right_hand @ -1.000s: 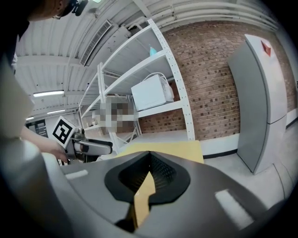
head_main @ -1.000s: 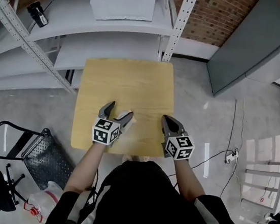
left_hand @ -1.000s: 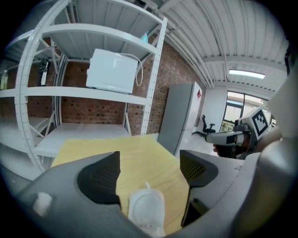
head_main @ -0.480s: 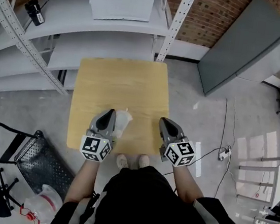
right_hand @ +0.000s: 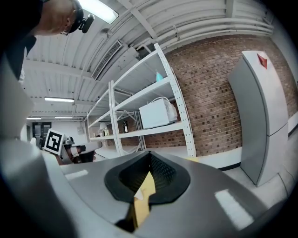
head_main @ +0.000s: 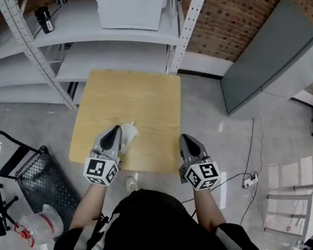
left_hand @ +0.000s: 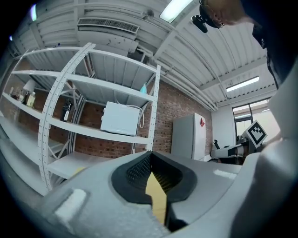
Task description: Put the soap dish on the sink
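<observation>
White soap dish (head_main: 127, 132) on table (head_main: 132, 95)

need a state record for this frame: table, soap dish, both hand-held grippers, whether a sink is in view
surface: wooden table
soap dish: white, lies on the table near its front edge, beside the left gripper's tip, not held
left hand-held gripper: jaws together, nothing between them
right hand-held gripper: jaws together, nothing between them, at the table's right front corner
sink: none in view
background: shelves with a white appliance; grey cabinet; brick wall
</observation>
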`<action>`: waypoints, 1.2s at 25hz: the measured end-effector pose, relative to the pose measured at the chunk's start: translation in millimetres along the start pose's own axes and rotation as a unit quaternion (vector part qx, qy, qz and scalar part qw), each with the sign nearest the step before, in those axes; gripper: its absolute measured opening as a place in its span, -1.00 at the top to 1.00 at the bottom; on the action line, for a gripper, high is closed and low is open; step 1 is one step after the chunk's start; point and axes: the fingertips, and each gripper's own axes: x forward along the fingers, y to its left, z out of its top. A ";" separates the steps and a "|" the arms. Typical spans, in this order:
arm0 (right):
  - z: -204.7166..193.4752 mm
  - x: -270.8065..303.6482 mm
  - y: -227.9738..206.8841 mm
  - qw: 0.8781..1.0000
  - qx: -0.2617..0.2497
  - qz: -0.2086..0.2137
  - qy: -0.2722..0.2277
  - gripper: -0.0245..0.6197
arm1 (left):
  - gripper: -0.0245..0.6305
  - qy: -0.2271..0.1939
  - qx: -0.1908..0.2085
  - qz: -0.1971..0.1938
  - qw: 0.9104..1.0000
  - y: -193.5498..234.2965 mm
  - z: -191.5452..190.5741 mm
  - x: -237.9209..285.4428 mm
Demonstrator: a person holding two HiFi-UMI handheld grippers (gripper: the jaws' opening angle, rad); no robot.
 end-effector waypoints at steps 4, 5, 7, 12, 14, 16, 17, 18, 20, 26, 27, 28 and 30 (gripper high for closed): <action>5.5 -30.2 -20.9 1.000 -0.002 0.007 -0.008 0.90 | 0.91 -0.006 0.003 0.002 1.000 -43.1 4.7 -2.6; 5.7 -35.6 -23.8 1.000 -0.001 0.011 -0.011 0.90 | 0.91 -0.007 0.005 0.006 1.000 -51.2 5.9 -5.4; 5.5 -46.8 -28.1 1.000 0.002 0.024 -0.016 0.90 | 0.91 -0.010 0.009 0.014 1.000 -66.6 6.6 -12.3; 5.5 -77.5 -32.7 0.998 -0.001 0.063 -0.024 0.90 | 0.91 -0.006 0.019 0.037 0.999 -107.4 -1.4 -33.3; 4.7 -86.7 -32.6 0.996 0.001 0.080 -0.027 0.90 | 0.91 -0.007 0.020 0.044 0.999 -122.9 -3.1 -41.8; 3.0 -94.5 -28.2 0.995 0.007 0.094 -0.032 0.90 | 0.91 -0.016 0.008 0.043 0.999 -136.2 -2.8 -52.5; 2.1 -97.4 -24.1 0.994 0.009 0.099 -0.035 0.90 | 0.91 -0.021 -0.001 0.043 0.999 -140.3 -2.4 -58.6; 1.5 -98.9 -19.5 0.994 0.011 0.103 -0.039 0.90 | 0.91 -0.026 -0.007 0.044 0.999 -142.5 -1.8 -64.2; 2.0 -98.4 -11.0 0.993 0.011 0.110 -0.045 0.90 | 0.91 -0.031 -0.008 0.046 0.998 -143.0 -0.4 -70.6; 12.0 -93.9 6.0 0.992 0.003 0.116 -0.054 0.90 | 0.91 -0.032 0.016 0.050 0.998 -126.6 12.4 -75.6; 12.8 -95.3 9.8 0.992 0.000 0.115 -0.055 0.90 | 0.91 -0.032 0.019 0.050 0.998 -124.9 14.5 -77.7; 13.5 -95.9 14.3 0.992 -0.002 0.115 -0.057 0.90 | 0.91 -0.034 0.024 0.047 0.998 -123.5 17.8 -79.6; 12.1 -92.8 23.1 0.992 -0.008 0.114 -0.059 0.91 | 0.91 -0.037 0.039 0.040 0.998 -119.6 25.0 -82.7</action>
